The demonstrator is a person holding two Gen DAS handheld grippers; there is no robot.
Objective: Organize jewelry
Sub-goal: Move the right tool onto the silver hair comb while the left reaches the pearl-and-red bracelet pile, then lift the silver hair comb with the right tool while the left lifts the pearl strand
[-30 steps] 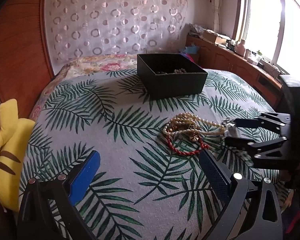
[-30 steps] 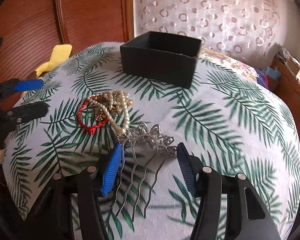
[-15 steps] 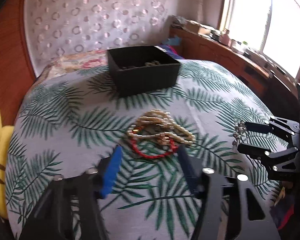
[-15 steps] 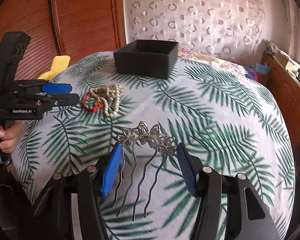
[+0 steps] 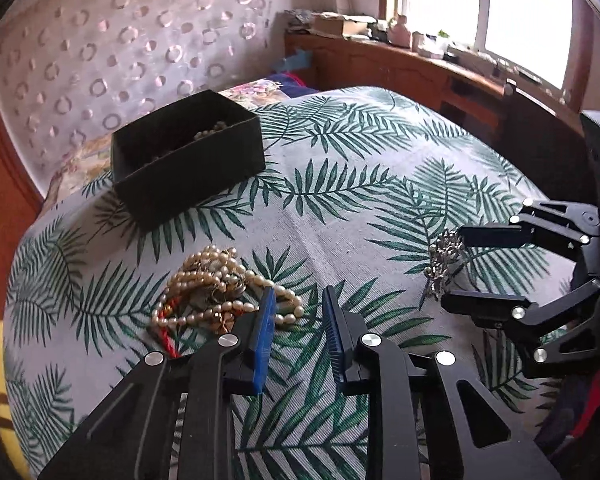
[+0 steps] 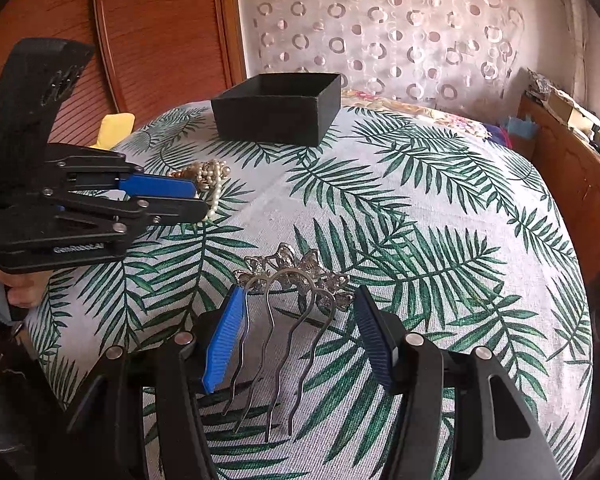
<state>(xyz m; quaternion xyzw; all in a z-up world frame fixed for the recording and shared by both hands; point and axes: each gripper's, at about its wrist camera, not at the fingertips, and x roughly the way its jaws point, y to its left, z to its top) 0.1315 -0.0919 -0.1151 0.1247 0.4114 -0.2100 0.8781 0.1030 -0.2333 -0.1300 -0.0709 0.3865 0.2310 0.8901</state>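
Only the left wrist view shows beads inside the black box point(image 5: 188, 160). The left gripper point(image 5: 298, 318), fingers narrowly apart, nears the pearl pile point(image 5: 216, 292); the right gripper point(image 6: 300, 340), spread wide, straddles a silver hair comb point(image 6: 292, 280).

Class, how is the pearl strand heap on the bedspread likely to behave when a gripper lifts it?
The pearl strands look floppy, so they would probably dangle. They lie tangled with a red cord, which may come along. The round beads might slip between the left gripper's fingers.

Both wrist views face the black box point(image 5: 188, 156) from opposite sides.
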